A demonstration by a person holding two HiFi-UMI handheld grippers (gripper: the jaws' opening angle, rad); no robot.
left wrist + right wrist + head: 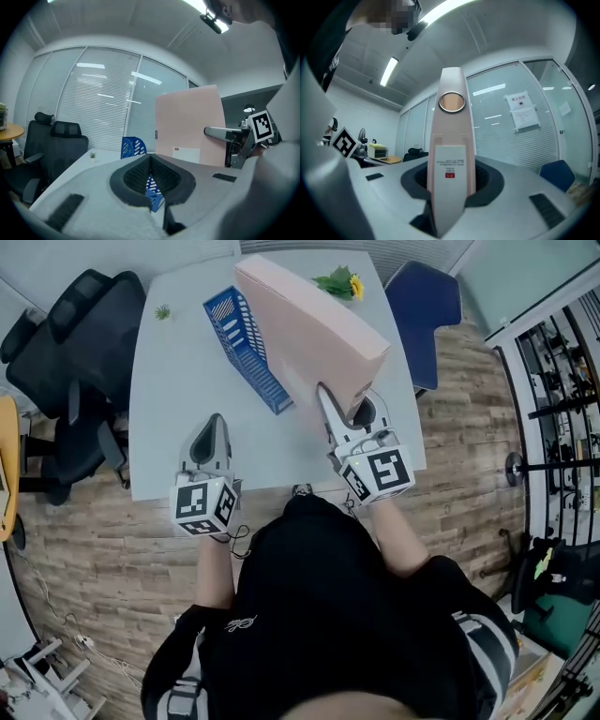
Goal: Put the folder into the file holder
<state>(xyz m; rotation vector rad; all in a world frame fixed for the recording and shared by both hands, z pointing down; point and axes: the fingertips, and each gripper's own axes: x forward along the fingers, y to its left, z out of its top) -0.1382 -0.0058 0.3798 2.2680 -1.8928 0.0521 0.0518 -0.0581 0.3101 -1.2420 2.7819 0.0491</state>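
A large pink folder (pixel 309 324) hangs over the right half of the white table (pixel 178 409), its spine turned toward me. My right gripper (pixel 337 413) is shut on its lower spine edge; in the right gripper view the folder's spine (pixel 449 140) stands upright between the jaws, label and ring hole facing the camera. The blue file holder (pixel 246 348) lies on the table just left of the folder. Near the table's front edge, my left gripper (pixel 214 420) is shut and holds nothing. From the left gripper view, the holder (pixel 132 146) and folder (pixel 187 126) are ahead.
Black office chairs (pixel 84 343) stand left of the table and a blue chair (pixel 427 301) at its far right. A yellow flower (pixel 342 282) and a small green plant (pixel 163 311) sit near the table's far edge. Glass walls with blinds lie beyond.
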